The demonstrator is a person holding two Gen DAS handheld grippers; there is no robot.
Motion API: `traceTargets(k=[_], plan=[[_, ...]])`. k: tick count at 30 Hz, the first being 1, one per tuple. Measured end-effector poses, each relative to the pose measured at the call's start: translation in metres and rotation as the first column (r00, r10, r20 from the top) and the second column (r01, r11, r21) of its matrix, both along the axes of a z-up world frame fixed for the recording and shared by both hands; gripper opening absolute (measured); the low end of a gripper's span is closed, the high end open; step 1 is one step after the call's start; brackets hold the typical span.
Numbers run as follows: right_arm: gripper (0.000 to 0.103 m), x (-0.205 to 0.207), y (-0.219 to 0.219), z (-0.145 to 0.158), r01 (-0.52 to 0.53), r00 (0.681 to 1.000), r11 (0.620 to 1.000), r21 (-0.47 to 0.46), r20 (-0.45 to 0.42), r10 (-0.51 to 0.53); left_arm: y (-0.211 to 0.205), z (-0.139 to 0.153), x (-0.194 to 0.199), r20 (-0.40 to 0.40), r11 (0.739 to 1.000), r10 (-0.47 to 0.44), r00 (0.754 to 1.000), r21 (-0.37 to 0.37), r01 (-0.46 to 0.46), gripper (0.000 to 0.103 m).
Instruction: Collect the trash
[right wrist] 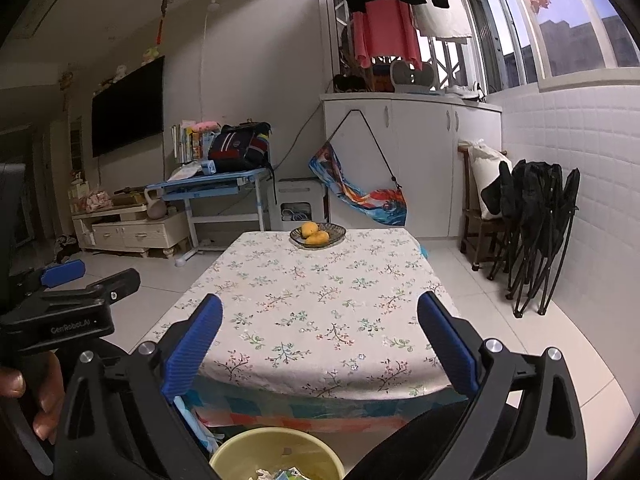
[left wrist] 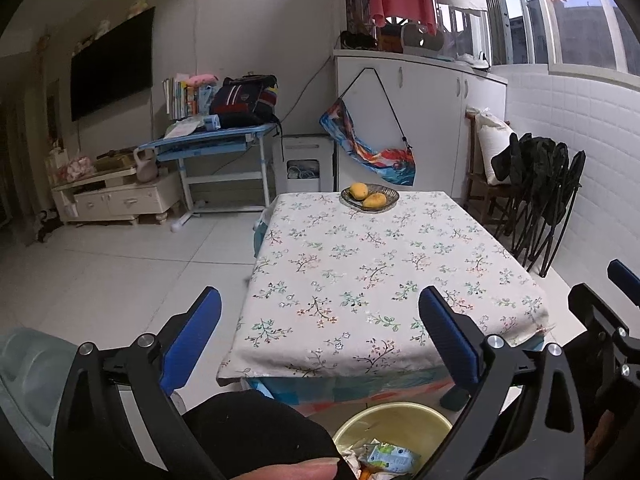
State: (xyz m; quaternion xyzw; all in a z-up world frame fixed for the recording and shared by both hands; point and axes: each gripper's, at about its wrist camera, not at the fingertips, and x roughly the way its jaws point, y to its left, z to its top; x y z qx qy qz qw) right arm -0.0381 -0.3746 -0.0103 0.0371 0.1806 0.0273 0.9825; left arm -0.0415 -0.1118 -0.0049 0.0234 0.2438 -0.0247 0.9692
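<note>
The yellow bin (left wrist: 394,426) stands on the floor just in front of the desk (left wrist: 360,272), holding a small carton (left wrist: 386,454) and crumpled scraps. The desk top shows no loose trash, only a bowl (left wrist: 370,197) with 2 mangoes at its far edge, so a likely slip now is mistaking that fruit for rubbish and binning it. Both tools hover above the bin, tilted slightly down toward the desk. The left gripper (left wrist: 320,334) and right gripper (right wrist: 320,340) have their fingers spread wide with nothing between them.
</note>
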Motion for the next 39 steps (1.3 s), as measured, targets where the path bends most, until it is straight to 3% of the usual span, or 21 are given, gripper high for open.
traceTargets(k=[39], plan=[[0.095, 0.0029, 0.0011, -0.0036, 0.013, 0.999, 1.000, -0.020, -0.029, -0.014, 0.0012, -0.0025, 0.0041, -0.002, 1.000, -0.004, 1.000, 0.008, 0.004, 0.096]])
